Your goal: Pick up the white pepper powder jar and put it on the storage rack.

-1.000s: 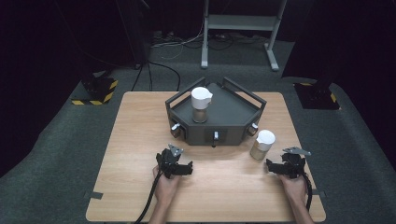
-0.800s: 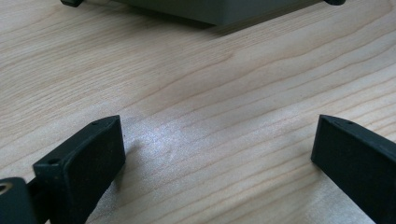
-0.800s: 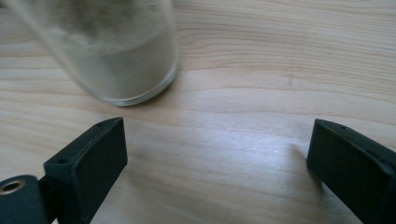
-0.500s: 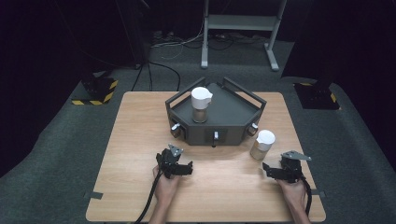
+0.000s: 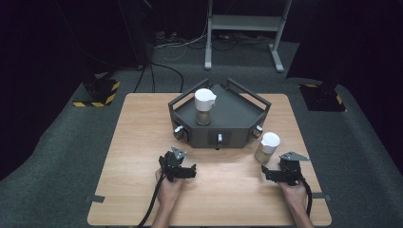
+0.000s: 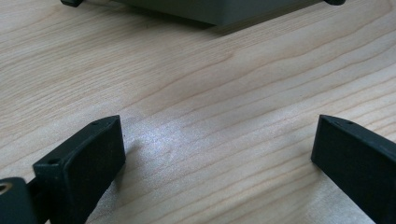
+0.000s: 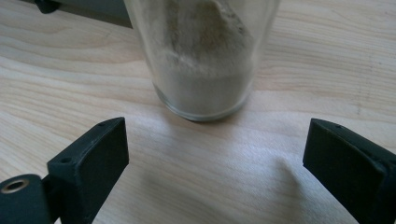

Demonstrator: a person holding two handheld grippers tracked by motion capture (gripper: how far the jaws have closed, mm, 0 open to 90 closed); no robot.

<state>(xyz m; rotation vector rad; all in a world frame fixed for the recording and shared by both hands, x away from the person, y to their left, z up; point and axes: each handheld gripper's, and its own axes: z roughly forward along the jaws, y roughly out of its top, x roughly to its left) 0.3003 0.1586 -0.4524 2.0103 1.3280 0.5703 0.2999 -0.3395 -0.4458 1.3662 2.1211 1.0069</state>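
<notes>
Fingers of the right gripper (image 5: 269, 172) have been closed a little, yet nothing is held; the jar (image 7: 203, 56) just ahead can be grabbed next. Left gripper (image 5: 190, 170) fingers are kept wide open.

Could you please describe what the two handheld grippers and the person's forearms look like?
Both the left gripper and right gripper are black with two blocky jaws, each topped by a grey three-cornered plate. A black cable trails back from each. The forearms are bare, with no sleeves visible.
</notes>
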